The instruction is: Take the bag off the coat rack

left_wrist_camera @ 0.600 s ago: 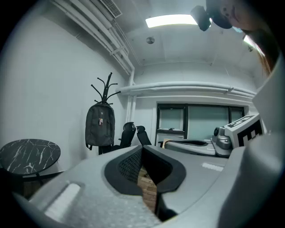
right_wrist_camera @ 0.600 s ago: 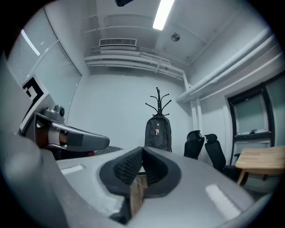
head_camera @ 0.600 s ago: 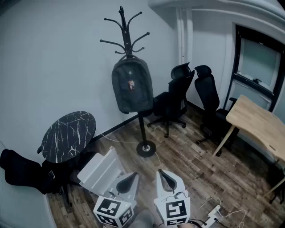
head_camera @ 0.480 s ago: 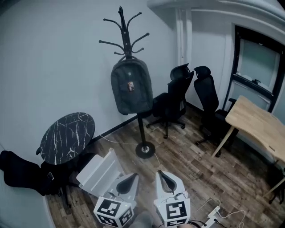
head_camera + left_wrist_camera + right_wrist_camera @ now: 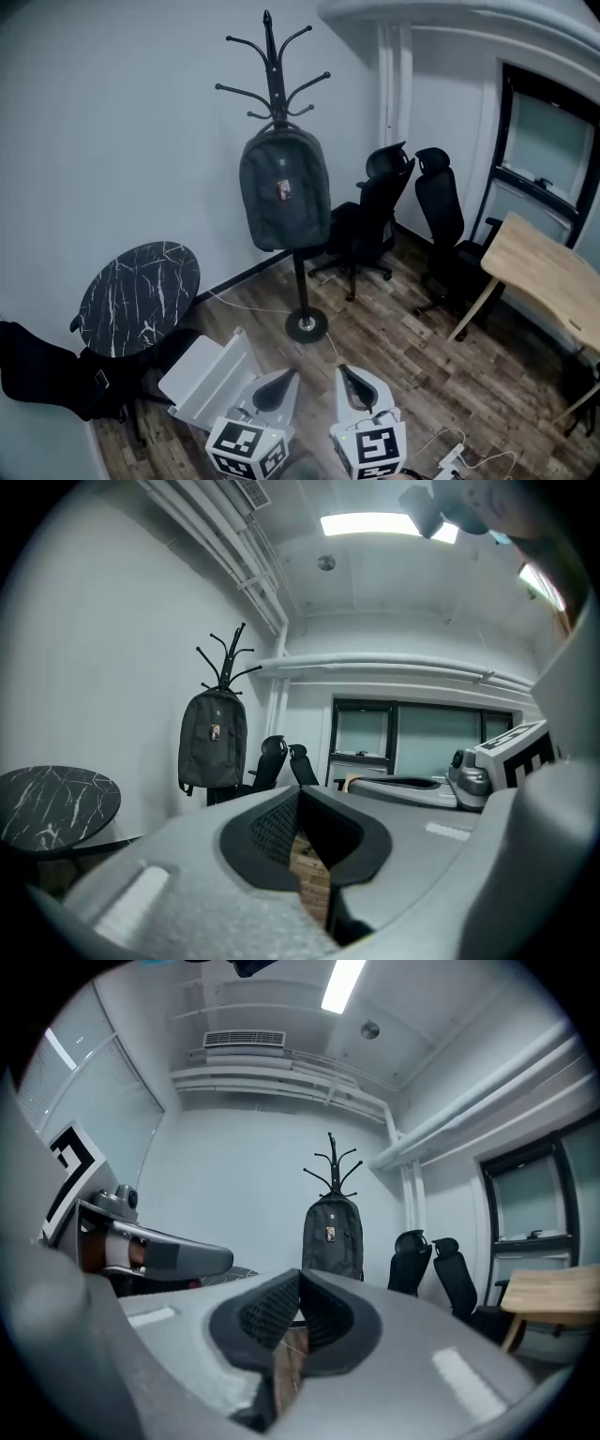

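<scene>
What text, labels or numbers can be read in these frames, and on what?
No legible text anywhere.
Badge on the bag: too small and blurred to read.
Left gripper and right gripper: square marker patterns only, no words.

I count one dark grey backpack (image 5: 285,190), one black coat rack (image 5: 274,66), two black office chairs (image 5: 375,211) (image 5: 445,220), one round marble table (image 5: 139,295), one wooden desk (image 5: 548,277).

Dim, bluish room lit by ceiling panels (image 5: 375,523); strong fisheye bending and dark vignette in both gripper views.
</scene>
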`<state>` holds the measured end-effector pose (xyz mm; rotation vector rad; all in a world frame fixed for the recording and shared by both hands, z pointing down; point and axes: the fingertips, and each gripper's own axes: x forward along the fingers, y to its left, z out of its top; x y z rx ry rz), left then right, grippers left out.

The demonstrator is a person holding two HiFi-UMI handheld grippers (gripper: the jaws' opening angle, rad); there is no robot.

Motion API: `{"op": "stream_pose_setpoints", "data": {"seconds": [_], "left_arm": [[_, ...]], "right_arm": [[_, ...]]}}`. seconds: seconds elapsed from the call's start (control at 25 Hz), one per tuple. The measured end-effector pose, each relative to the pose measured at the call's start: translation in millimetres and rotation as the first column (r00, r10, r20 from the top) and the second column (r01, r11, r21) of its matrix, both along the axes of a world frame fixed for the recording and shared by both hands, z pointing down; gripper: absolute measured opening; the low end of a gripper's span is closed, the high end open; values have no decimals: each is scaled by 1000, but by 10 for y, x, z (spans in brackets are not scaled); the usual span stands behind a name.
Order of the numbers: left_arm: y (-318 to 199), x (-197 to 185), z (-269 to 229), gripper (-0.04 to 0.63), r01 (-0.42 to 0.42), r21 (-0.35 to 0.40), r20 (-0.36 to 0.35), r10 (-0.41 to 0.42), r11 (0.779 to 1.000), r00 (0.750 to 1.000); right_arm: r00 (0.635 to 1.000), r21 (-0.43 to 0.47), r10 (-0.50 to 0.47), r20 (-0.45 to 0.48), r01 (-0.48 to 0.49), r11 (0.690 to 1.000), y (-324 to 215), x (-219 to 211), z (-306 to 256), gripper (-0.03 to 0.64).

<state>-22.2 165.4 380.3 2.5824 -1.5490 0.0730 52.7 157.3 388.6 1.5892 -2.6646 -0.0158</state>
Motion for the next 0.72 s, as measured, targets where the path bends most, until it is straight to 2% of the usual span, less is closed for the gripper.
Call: {"op": "stream_pose_setpoints", "data": {"seconds": [0.72], "left_arm": [[-780,-643,-13,11,-53,8,-33,53,999,998]], "right_arm": [[1000,8,-23,10,23,1000,-703,-722,-49,2]]}}
